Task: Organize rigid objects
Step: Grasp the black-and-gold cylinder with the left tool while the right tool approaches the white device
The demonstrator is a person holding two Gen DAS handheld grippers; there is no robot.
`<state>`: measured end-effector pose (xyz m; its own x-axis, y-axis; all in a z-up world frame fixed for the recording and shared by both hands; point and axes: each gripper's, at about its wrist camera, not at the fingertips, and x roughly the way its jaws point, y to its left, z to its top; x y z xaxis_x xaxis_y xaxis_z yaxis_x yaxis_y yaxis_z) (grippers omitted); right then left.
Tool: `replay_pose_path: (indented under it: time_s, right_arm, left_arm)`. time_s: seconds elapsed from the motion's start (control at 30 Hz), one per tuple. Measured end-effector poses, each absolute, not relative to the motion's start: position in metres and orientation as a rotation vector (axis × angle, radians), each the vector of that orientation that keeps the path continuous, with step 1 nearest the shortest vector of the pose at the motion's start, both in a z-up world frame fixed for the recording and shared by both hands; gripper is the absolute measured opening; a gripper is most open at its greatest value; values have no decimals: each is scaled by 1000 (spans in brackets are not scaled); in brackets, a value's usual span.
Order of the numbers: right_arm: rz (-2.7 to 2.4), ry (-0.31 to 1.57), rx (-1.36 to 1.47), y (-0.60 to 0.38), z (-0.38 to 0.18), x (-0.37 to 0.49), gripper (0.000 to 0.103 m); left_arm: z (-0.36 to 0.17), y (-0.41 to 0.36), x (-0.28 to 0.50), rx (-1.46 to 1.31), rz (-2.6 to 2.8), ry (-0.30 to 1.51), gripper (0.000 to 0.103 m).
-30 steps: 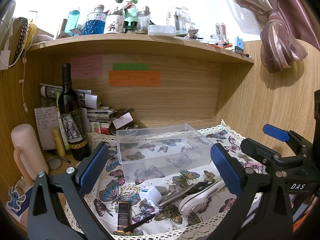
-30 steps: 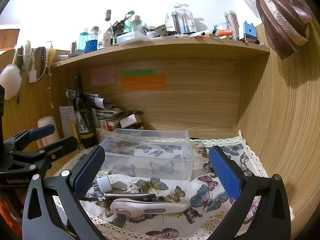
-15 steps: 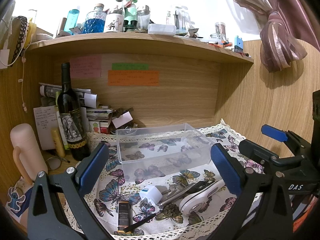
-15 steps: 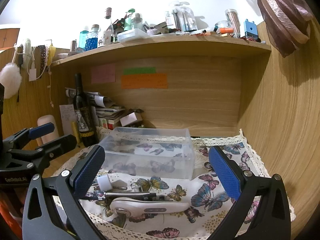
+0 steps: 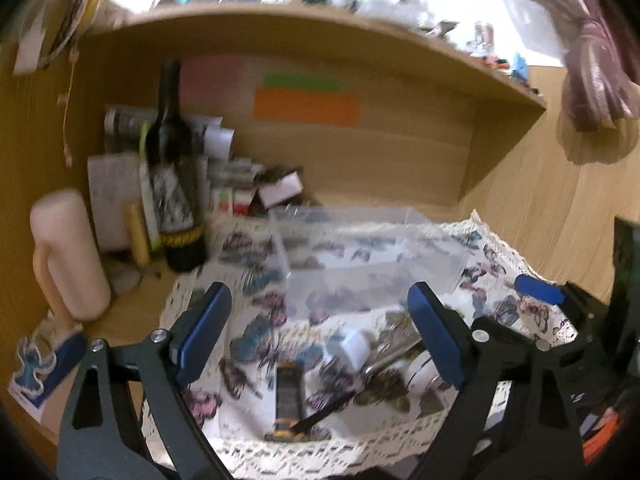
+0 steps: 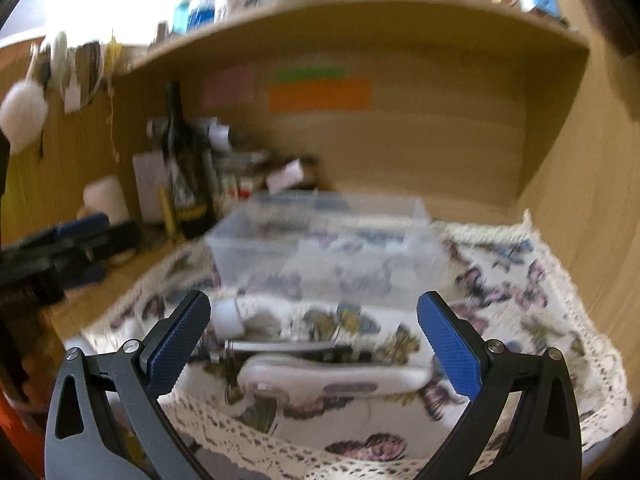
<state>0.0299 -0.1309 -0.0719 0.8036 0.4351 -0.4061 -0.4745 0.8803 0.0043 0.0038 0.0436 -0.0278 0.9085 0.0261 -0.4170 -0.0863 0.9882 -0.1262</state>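
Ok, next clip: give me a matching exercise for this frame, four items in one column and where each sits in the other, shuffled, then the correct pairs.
Items
1. wine bottle
2. clear plastic bin
3. white handheld device
4. orange sticky note

Places
A. on the wooden back panel under the shelf
B. on the butterfly cloth, in front of the bin, between the right gripper's fingers
C. standing upright at the left, beside the cloth
D. at the back of the cloth, behind the small loose items

Pairs: 1-C, 2-D, 3-B, 4-A
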Motion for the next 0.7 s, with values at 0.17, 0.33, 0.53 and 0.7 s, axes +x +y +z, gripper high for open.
replay_pose_path:
  time_s: [0.17,0.33,0.53,0.7]
  right_arm:
    - [492,516,-149,-116,-102,41,102]
    - [490,587,-183,-108,-122,50,102]
    - [450,598,-237,-109,-125,53,101]
    - [435,631,-224,-120,-119,63,91]
  left_arm:
    - [-58,62,0,-167,98,513,85]
    - [-88,64,0,-142,109,617,84]
    - [-112,61,3,-139,94,698,77]
    - [-110,58,13,-122,82,705,67]
